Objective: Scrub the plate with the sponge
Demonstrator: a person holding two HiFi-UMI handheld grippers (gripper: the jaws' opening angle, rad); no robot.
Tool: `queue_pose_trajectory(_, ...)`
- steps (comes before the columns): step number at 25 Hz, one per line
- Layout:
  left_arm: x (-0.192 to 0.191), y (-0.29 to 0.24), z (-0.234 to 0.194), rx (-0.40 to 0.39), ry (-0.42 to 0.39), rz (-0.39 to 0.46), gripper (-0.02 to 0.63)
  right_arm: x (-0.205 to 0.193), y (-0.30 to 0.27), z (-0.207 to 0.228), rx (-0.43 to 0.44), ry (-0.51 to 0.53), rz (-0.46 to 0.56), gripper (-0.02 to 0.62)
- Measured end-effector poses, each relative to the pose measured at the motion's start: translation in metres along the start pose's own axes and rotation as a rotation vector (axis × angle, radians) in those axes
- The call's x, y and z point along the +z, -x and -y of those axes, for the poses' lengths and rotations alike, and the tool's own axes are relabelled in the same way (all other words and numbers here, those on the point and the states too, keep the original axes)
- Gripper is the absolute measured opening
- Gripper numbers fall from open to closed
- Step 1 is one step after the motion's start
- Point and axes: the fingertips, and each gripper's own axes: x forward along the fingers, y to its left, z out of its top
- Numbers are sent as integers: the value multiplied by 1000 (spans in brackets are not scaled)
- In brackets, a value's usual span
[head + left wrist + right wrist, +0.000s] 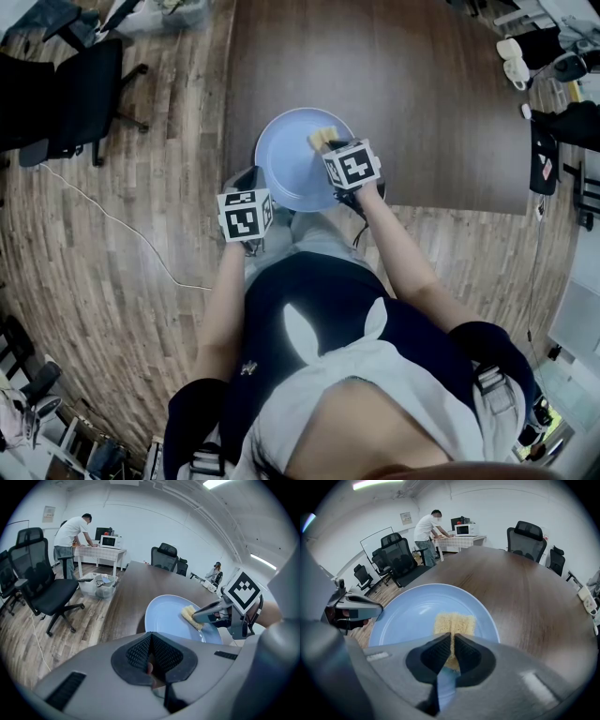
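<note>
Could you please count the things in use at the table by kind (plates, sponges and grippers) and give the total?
plate: 1
sponge: 1
grippers: 2, the left gripper and the right gripper
Total: 4

A: What's the person wearing?
B: Dark navy top (pixel 314 291) w/ a white two-lobed shape (pixel 300 334) on the front. Dark sleeves (pixel 480 342) end above the elbows. Pale buckled straps (pixel 491 381) at the shoulders.
A: And the tools?
B: Left gripper (pixel 247 183) & right gripper (pixel 330 145): grey shells, black ribbed pads (pixel 433 654). Each has a white cube (pixel 246 214) w/ black square markers.
</note>
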Motion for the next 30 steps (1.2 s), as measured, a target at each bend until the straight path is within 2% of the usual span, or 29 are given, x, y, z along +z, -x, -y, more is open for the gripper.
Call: queue_pose_trajectory(30, 1, 3, 1, -32, 4, 0, 8, 10, -5, -47, 95, 20, 11, 23)
